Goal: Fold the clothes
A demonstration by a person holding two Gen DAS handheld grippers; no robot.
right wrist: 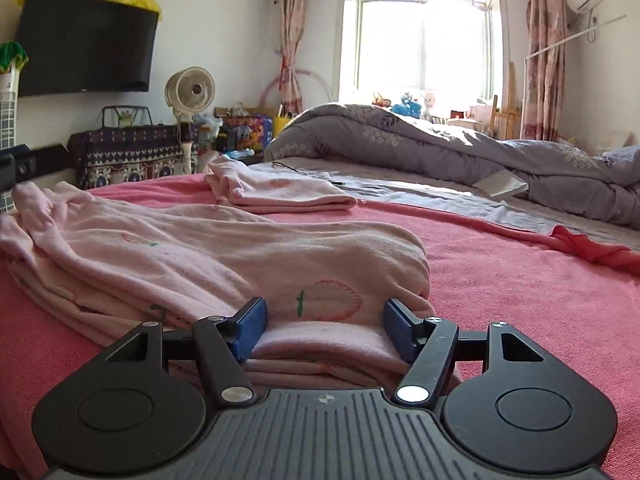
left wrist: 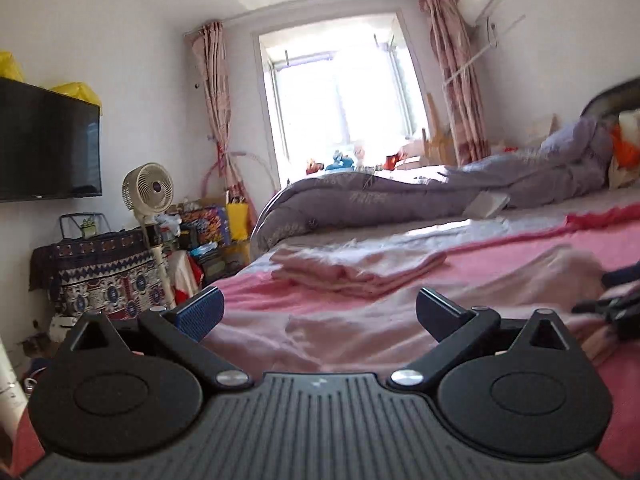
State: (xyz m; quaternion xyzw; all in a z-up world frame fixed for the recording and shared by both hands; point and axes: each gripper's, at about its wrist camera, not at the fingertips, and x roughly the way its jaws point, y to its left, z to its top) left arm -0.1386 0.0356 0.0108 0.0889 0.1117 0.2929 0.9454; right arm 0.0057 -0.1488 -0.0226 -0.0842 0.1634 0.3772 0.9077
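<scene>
Right gripper (right wrist: 322, 330) sits low over the pink garment (right wrist: 224, 256), pointing slightly down along the bed toward the window (right wrist: 424, 40). Jaws apart, blue pads (right wrist: 250, 330) straddling a thick folded edge of the garment; the cloth bulges up between them. Pads look beside the fabric, not squeezing it, though the contact at the inner faces is hard to read. Frame is level here, no obvious roll.

Left gripper (left wrist: 320, 312) is also spread wide, nothing between its fingers (left wrist: 200, 314). It points nearly level across the bed, hovering above the same pink garment (left wrist: 360, 332), which lies rumpled just beneath and ahead of it. Its view is tilted, so the gripper is rolled to one side; picture is motion-blurred. The other gripper's dark body shows at the right edge of this view, blurred.

Pink garment lies spread on the red blanket (right wrist: 520, 280), partly folded, a strawberry print facing up near the right gripper. A second folded pink piece (right wrist: 276, 194) sits farther up the bed, apart from the first, near the blanket's far edge. Grey quilt (right wrist: 440, 144) is bunched beyond that. TV (right wrist: 84, 44) and fan (right wrist: 190, 90) stand at the left wall.
</scene>
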